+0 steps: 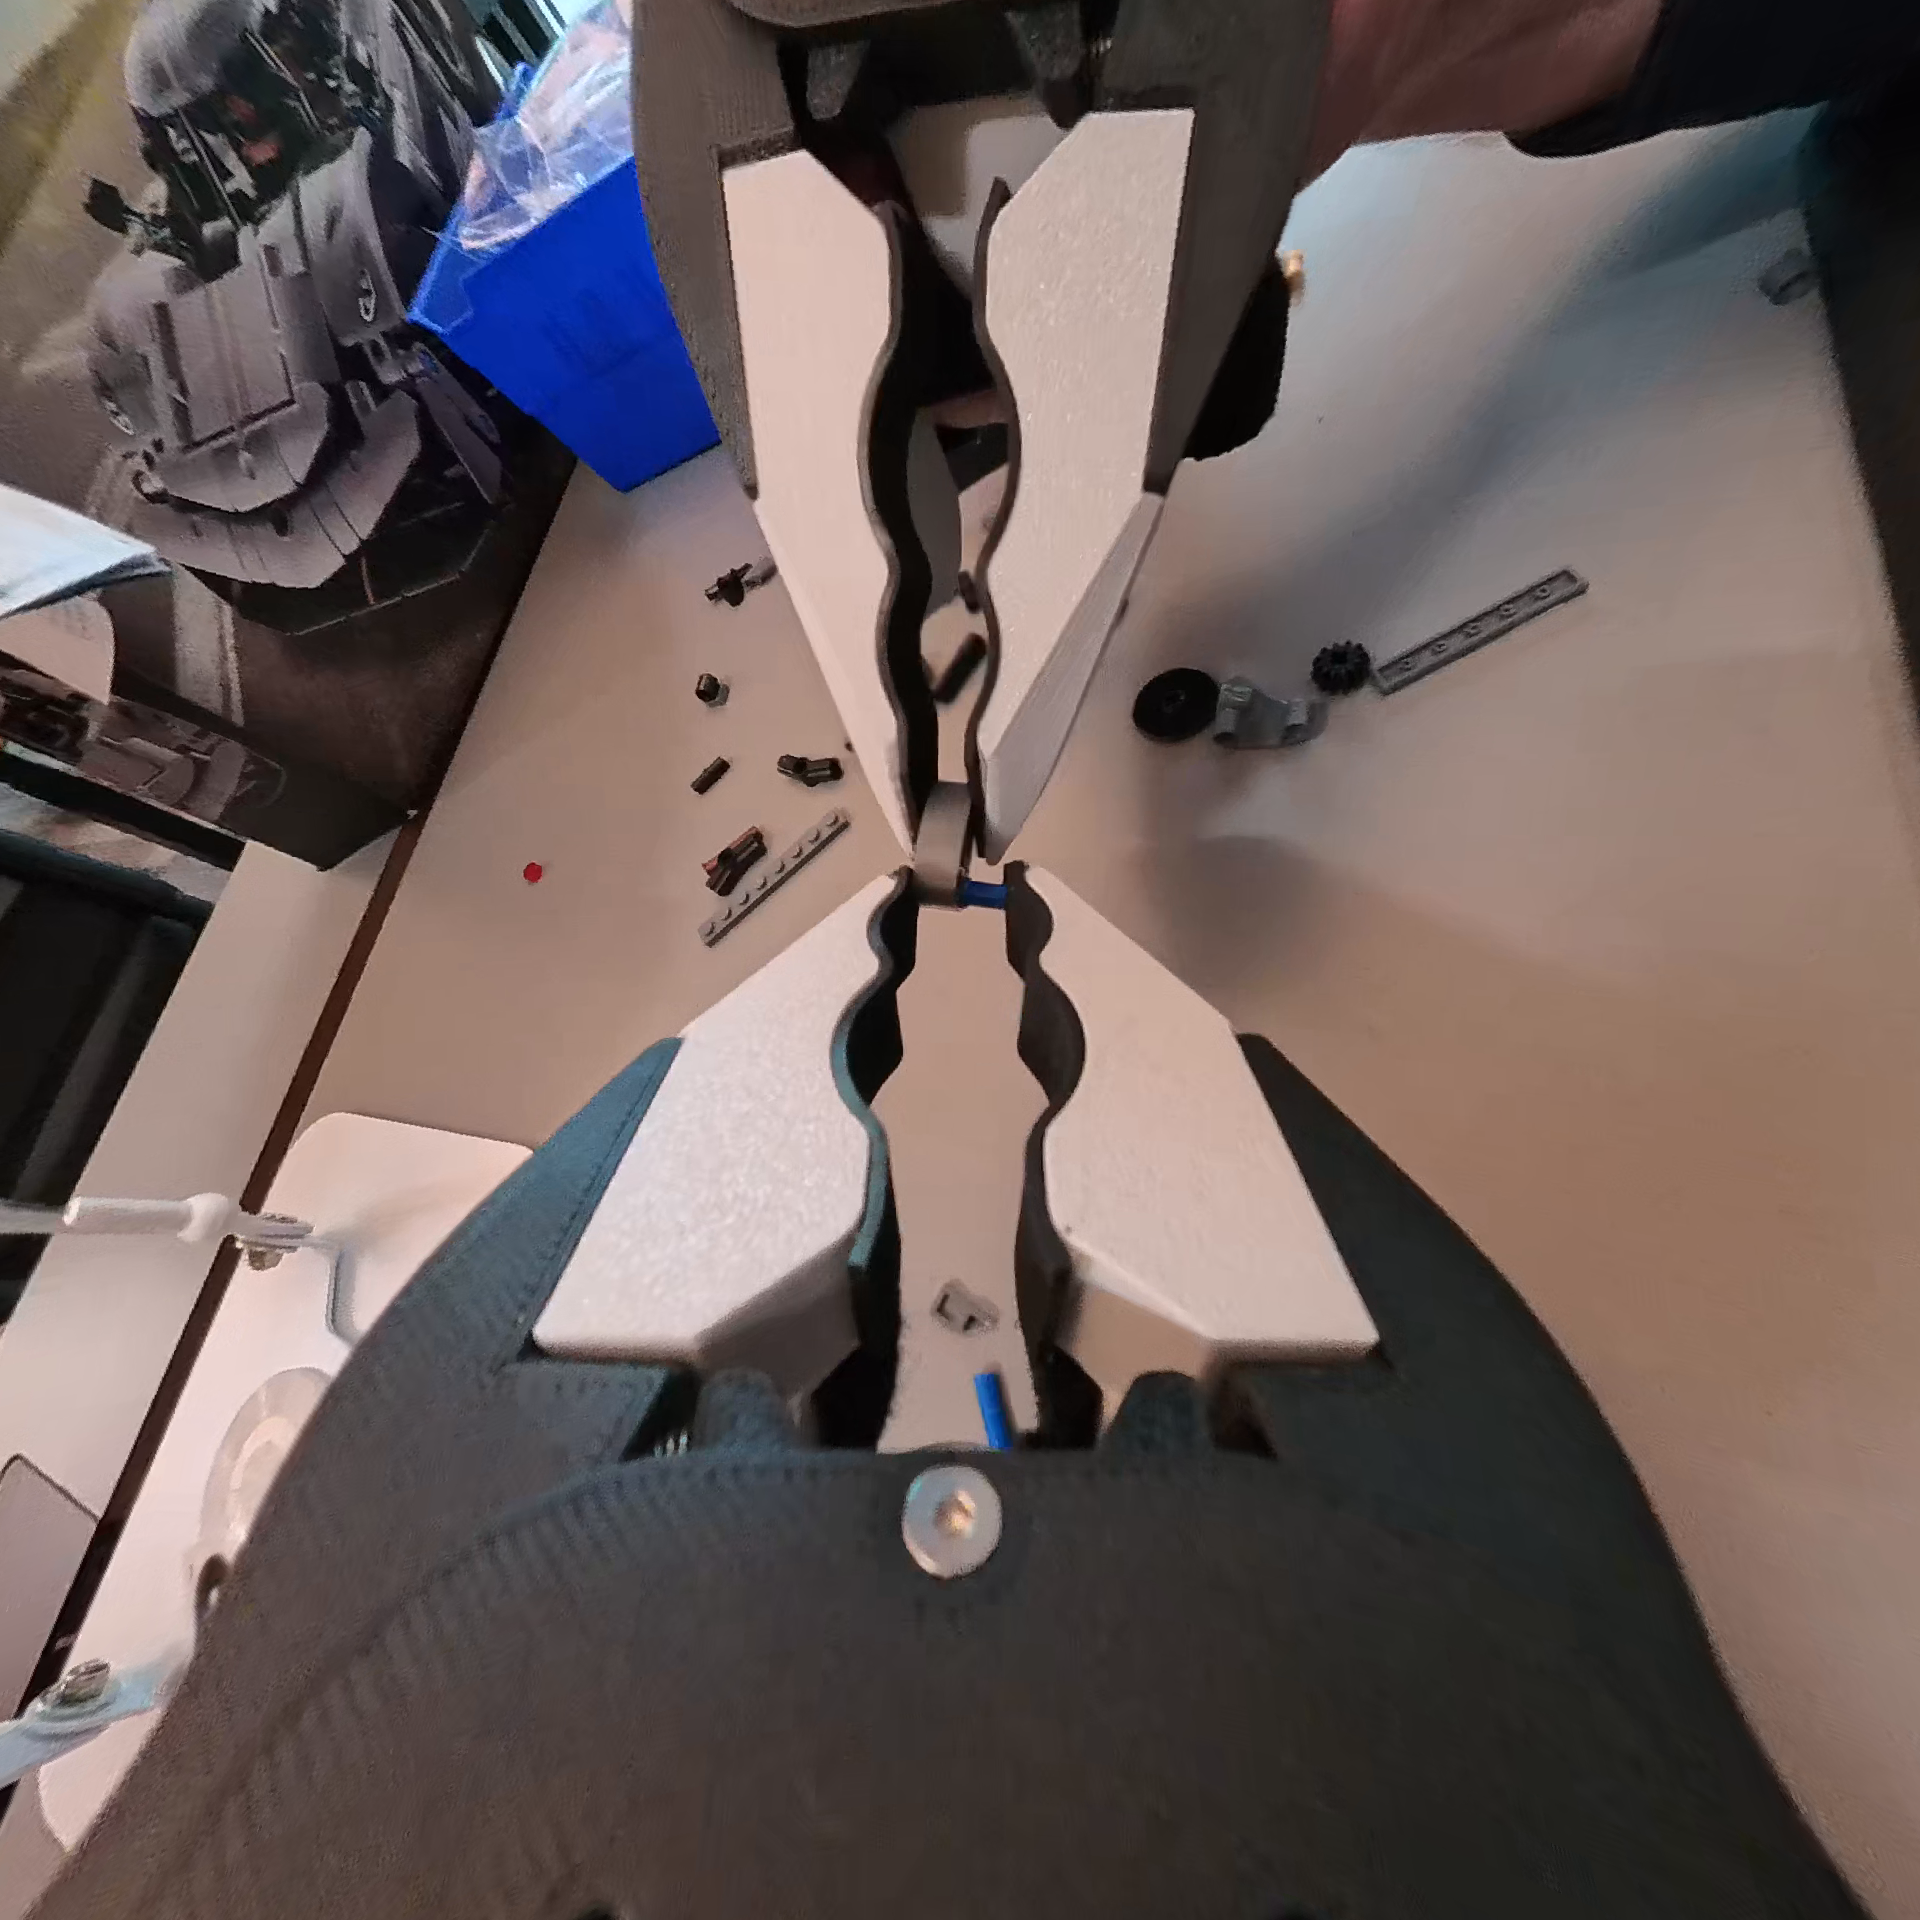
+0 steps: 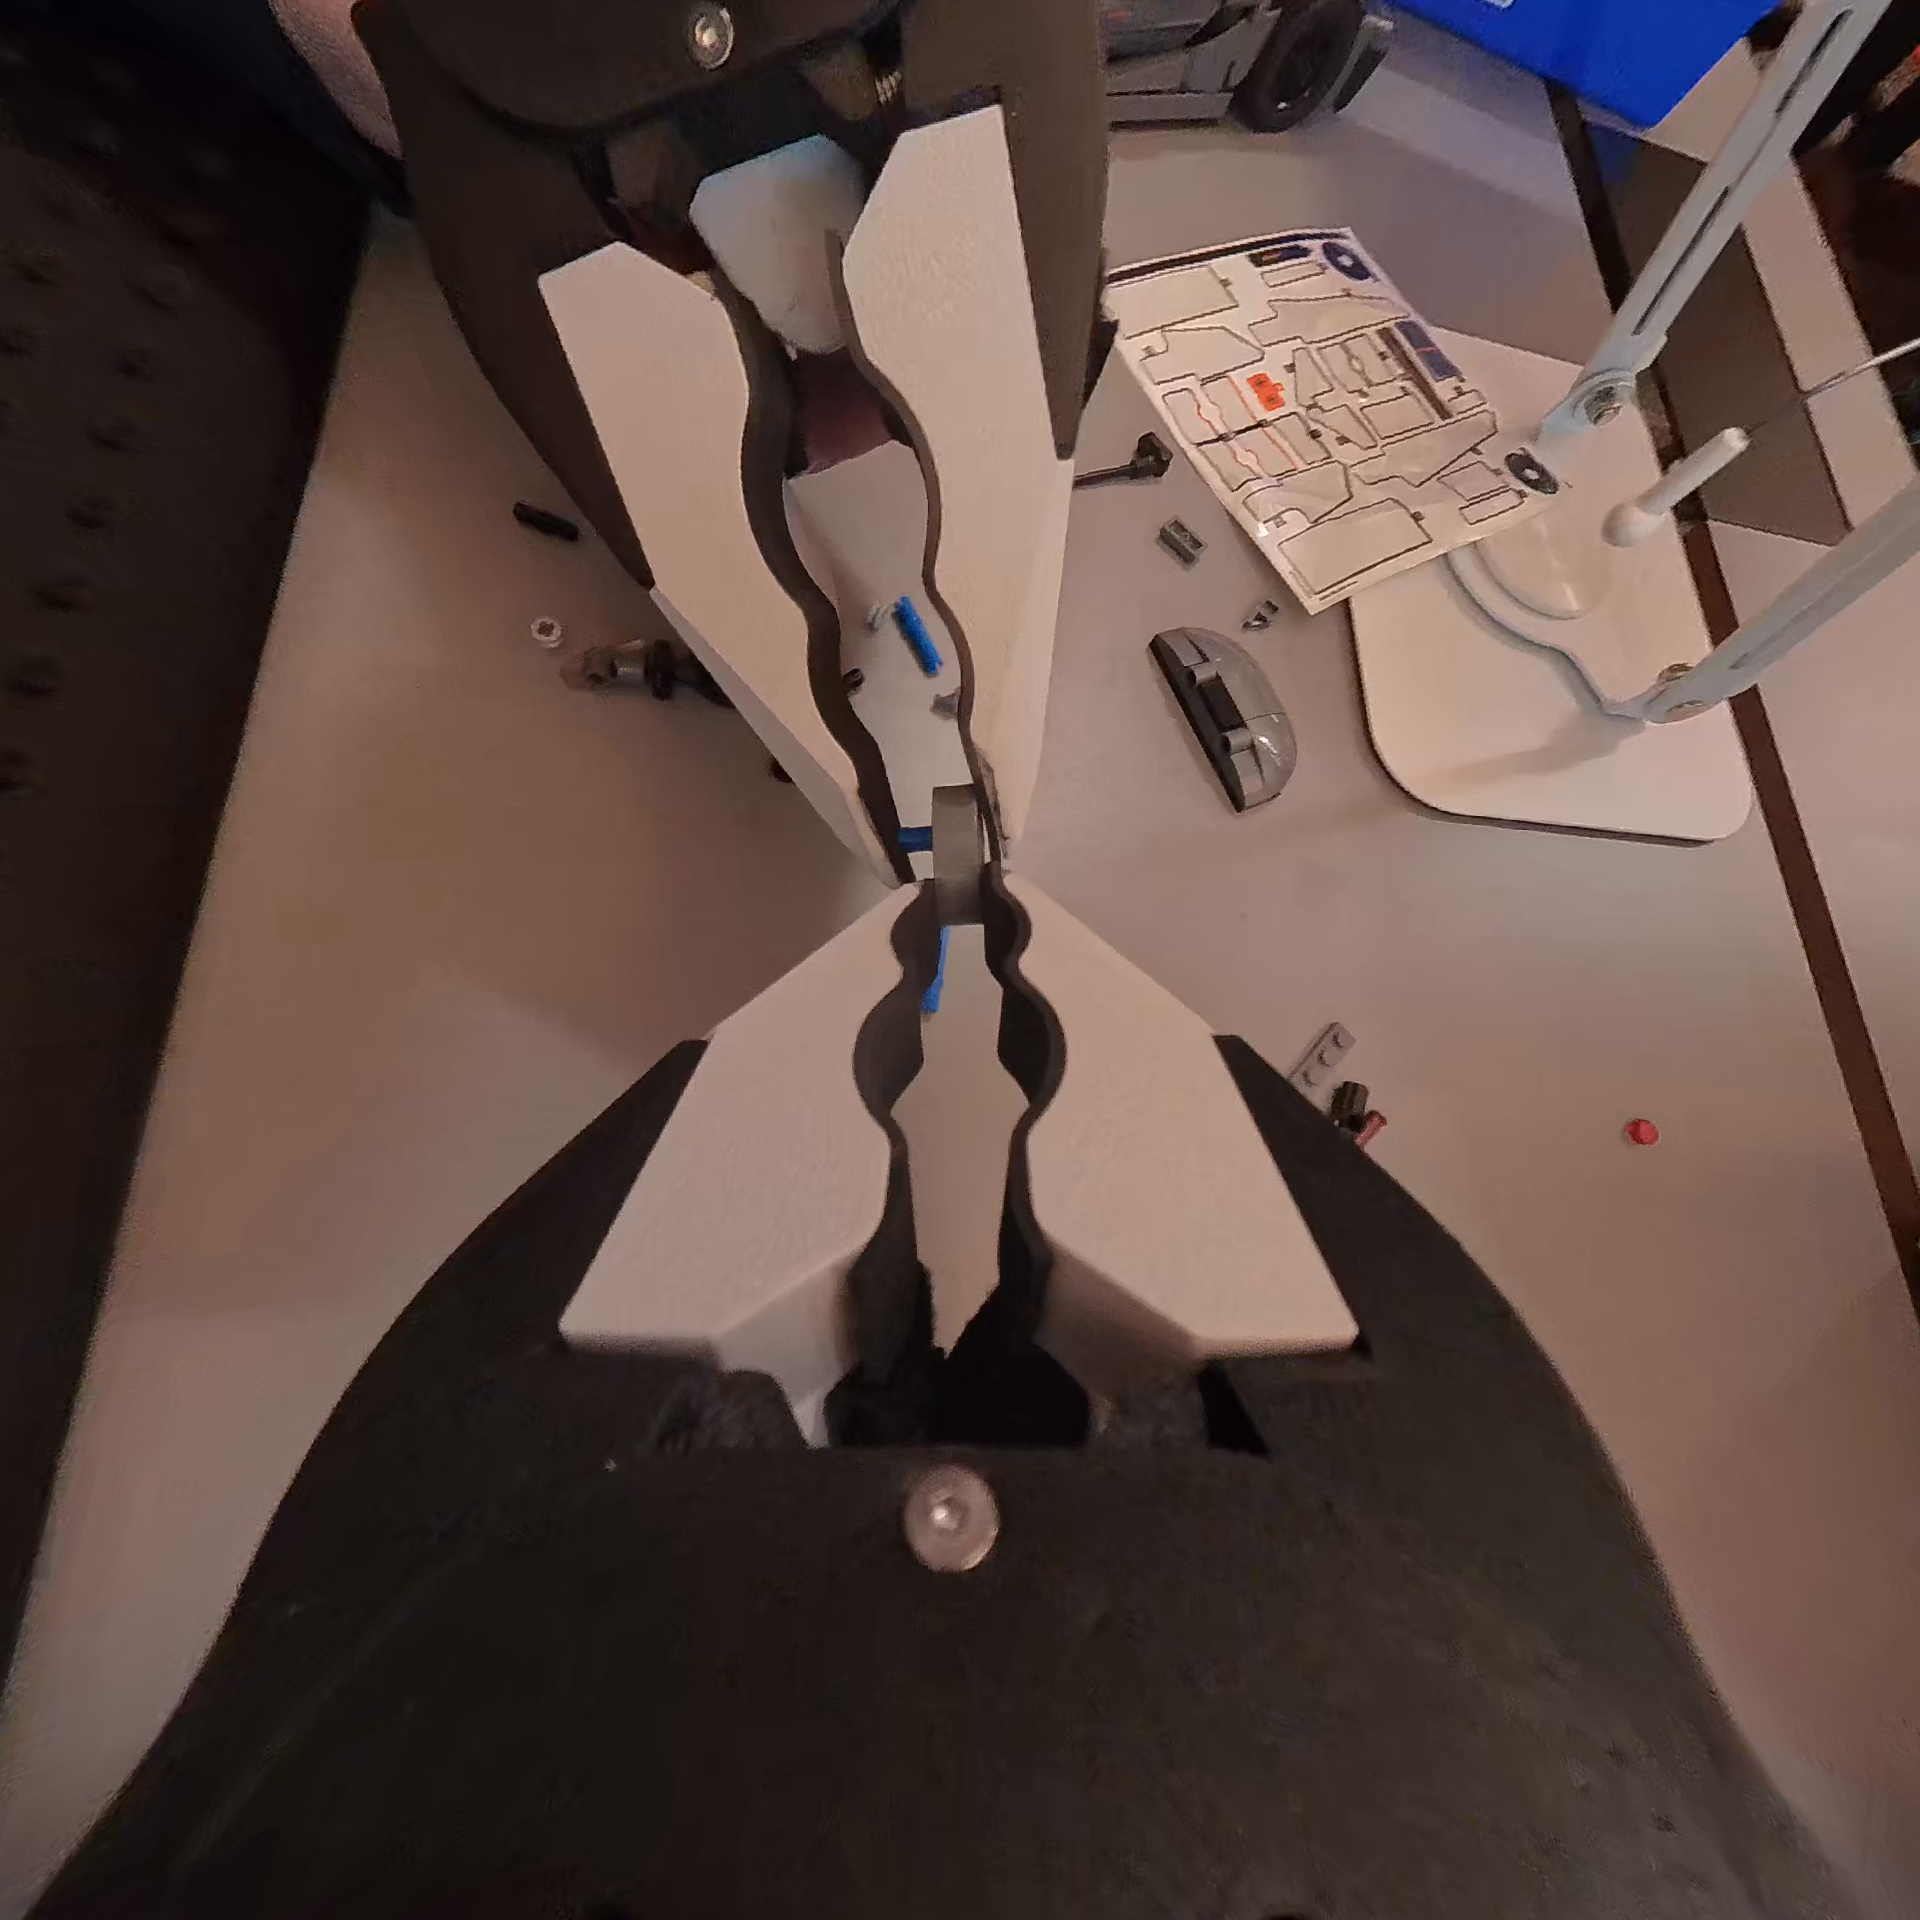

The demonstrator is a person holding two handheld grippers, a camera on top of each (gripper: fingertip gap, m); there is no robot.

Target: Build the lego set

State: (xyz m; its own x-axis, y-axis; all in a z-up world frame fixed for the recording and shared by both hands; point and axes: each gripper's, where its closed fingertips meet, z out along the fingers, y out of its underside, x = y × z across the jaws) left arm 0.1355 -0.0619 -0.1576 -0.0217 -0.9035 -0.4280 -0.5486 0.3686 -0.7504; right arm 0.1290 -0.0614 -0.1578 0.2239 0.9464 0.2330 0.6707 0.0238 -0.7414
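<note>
Left gripper (image 1: 961,883): its fingers pinch a small blue pin (image 1: 980,891) at their tips, the rest of the gap standing wide behind it.
Right gripper (image 2: 961,894): its fingers pinch a grey round piece (image 2: 958,852), seen edge-on, at their very tips.
Where the parts are: both held in the air above the bench (image 1: 1558,935), tip to tip, the two grippers facing each other head-on.
Key relation: the blue pin's long axis runs across the left fingers and points into the side of the grey round piece; the two parts touch or nearly touch.
Judgement: the pin looks to be going into a hole of the grey piece, so the next push should run along the pin's axis.
Nearer hand: neither; both meet at the same spot.
Loose stock: a second blue pin (image 1: 992,1408), a long grey plate (image 1: 1481,632), a black gear (image 1: 1337,667), a sticker sheet (image 2: 1340,416).
Hidden: the hole itself and how deep the pin sits are covered by the fingertips; whether the parts are already joined cannot be told.
</note>
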